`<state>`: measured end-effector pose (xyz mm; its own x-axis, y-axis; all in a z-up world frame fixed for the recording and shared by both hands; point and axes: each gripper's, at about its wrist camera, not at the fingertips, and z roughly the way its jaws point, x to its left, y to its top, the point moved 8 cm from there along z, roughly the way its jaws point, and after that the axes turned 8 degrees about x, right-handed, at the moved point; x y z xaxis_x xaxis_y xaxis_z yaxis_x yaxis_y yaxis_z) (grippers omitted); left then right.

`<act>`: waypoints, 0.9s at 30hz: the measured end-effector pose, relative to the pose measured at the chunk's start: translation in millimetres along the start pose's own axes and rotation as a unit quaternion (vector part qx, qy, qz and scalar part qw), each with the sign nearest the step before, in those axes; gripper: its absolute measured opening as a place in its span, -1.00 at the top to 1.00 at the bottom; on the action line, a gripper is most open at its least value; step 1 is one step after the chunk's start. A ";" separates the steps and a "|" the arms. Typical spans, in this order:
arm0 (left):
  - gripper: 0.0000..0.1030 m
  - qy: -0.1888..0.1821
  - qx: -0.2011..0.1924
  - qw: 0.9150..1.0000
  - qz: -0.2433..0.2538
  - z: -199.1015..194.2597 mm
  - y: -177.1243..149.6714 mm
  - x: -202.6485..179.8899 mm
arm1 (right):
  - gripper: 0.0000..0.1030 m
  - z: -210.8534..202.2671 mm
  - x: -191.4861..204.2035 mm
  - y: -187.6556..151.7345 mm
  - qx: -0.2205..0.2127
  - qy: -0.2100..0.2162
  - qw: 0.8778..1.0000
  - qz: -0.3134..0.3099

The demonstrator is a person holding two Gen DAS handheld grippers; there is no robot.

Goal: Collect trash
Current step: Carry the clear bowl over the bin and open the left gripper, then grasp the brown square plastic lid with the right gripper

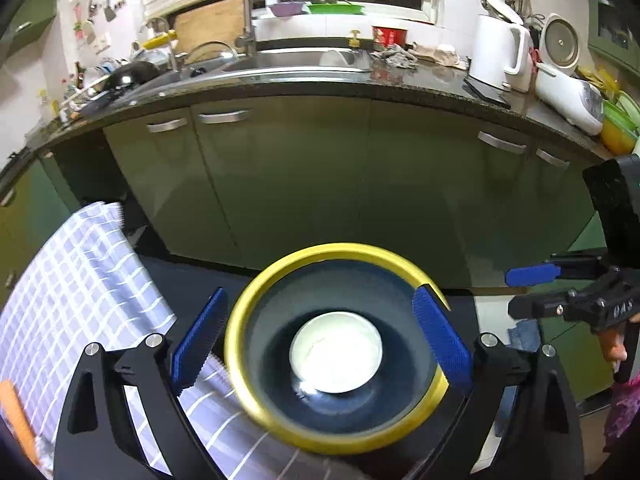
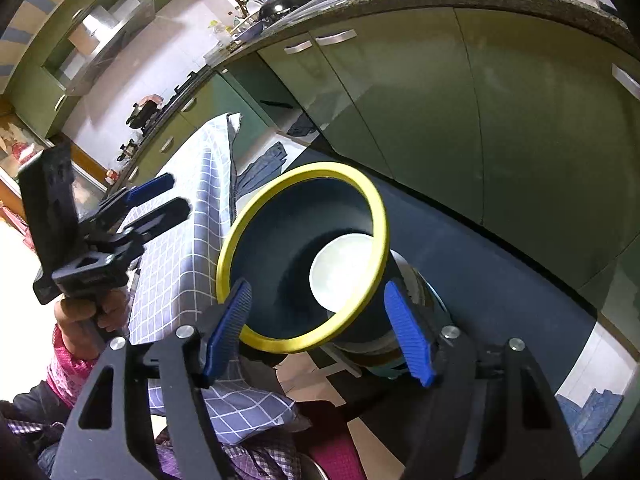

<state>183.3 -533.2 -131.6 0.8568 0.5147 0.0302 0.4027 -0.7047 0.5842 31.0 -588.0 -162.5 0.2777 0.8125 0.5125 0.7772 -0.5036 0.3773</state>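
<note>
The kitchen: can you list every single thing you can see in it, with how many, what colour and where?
Trash bin: one, dark with a yellow rim, on the floor between the grippers; something white at the bottom.
Checked cloth: one, lilac and white, draped left of the bin.
Cabinet doors: several, green, under the counter.
Counter: one, dark speckled stone.
Sink with tap: one, steel, mid-counter.
Kettle: one, white, right of the sink.
Rice cooker: one, white, lid up, far right.
Black pan: one, left of the sink.
Left gripper: blue pads, open around the bin.
Right gripper: blue pads, open.
</note>
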 end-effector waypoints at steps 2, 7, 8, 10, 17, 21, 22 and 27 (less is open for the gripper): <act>-0.79 0.005 -0.004 1.000 -0.012 -15.3 -9.9 11.3 | -0.28 3.2 3.4 -1.1 0.004 0.003 1.000 -0.004; -0.80 0.023 -0.023 0.998 -0.055 -66.1 -39.6 48.0 | -0.30 11.8 17.3 -1.1 0.015 0.009 1.000 -0.017; -0.81 0.028 -0.030 0.997 -0.065 -78.2 -47.2 55.9 | -0.31 14.3 22.3 -0.2 0.018 0.010 1.000 -0.022; -0.85 0.048 -0.049 0.994 -0.090 -108.5 -67.9 78.3 | -0.32 19.4 31.8 -0.1 0.023 0.012 0.999 -0.032; -0.87 0.126 -0.071 0.977 -0.158 -183.5 -154.3 136.1 | -0.34 49.8 85.9 -5.3 0.057 0.019 0.994 -0.095; -0.87 0.180 -0.064 0.961 -0.202 -220.3 -217.7 167.9 | -0.34 83.4 139.5 -13.3 0.092 0.038 0.984 -0.149; -0.87 0.196 -0.061 0.955 -0.216 -229.7 -236.4 176.8 | -0.34 91.8 152.6 -16.5 0.100 0.043 0.981 -0.161; -0.88 0.234 -0.052 0.933 -0.267 -256.7 -299.7 201.2 | -0.34 132.6 235.6 -34.2 0.142 0.072 0.958 -0.240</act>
<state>152.3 -93.1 -92.5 0.2984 0.9533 0.0475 0.6780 -0.2467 0.6925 144.7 -340.4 -156.9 -0.2156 0.8710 0.4415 0.9236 0.0351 0.3818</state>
